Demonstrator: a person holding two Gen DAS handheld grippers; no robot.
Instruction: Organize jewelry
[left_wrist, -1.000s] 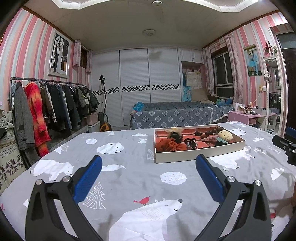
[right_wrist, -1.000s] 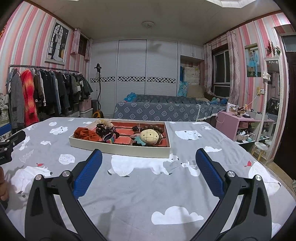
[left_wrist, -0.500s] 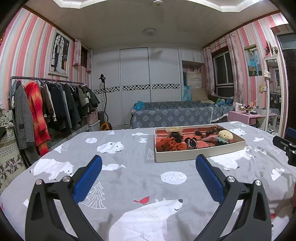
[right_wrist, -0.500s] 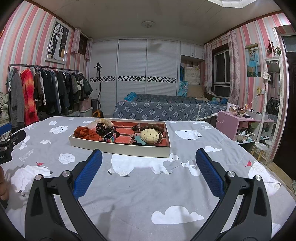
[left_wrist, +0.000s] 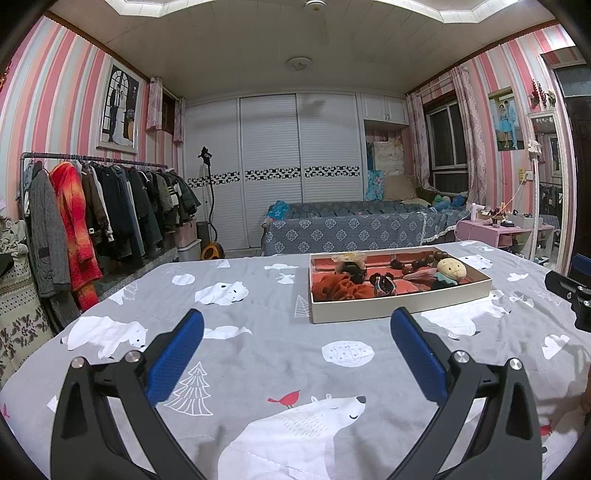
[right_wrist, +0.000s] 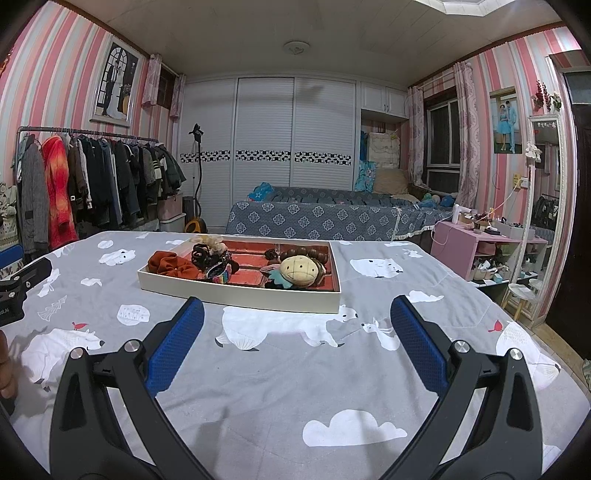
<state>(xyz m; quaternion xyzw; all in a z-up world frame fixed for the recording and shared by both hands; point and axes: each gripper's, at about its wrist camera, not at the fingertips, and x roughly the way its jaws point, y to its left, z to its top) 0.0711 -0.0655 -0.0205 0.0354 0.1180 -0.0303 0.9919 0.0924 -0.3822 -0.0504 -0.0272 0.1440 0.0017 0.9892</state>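
Grey bedspread (right_wrist: 280, 369) bare between tools, tray (right_wrist: 236, 291) ahead

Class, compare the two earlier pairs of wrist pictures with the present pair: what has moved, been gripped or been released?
Nothing has visibly changed. The left gripper and the right gripper hang open and empty over the bedspread, short of the tray. The orange scrunchie and the round plush lie in the tray as before.
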